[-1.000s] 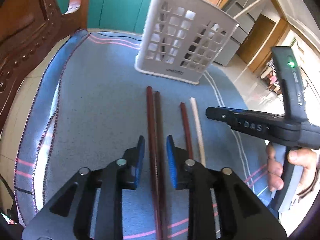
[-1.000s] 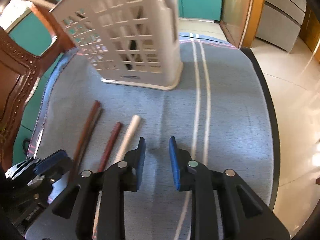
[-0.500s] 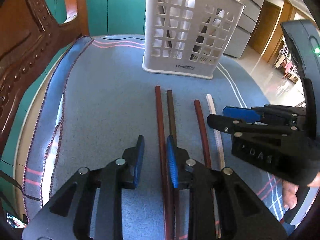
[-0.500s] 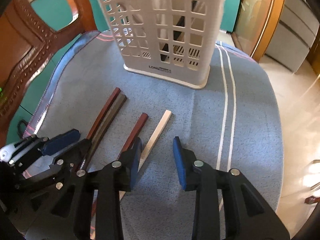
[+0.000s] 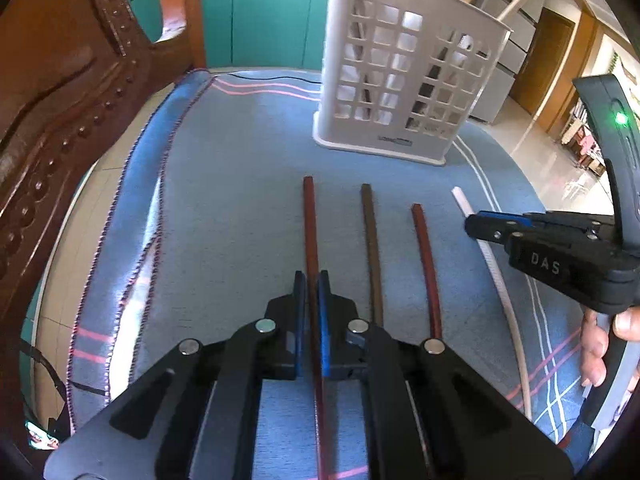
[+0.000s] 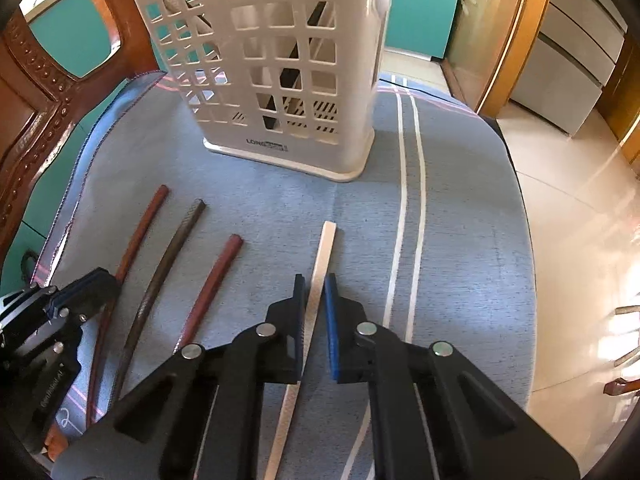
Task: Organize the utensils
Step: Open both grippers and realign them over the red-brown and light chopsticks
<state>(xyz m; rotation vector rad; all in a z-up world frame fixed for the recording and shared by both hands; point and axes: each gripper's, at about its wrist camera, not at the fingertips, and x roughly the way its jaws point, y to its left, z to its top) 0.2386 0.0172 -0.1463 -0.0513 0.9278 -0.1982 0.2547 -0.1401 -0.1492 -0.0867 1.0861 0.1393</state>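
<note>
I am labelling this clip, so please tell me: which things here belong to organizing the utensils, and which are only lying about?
Belong to the job:
- reddish chopstick, in the left gripper
- white chopstick, in the right gripper
- brown chopstick
- second reddish chopstick
- white basket

Lying about:
- blue cloth
- wooden chair

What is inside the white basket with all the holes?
Through the holes of the white basket you can see a few long dark sticks leaning inside, probably utensils already put away. The walls cover most of them, so I can't count them.
</note>
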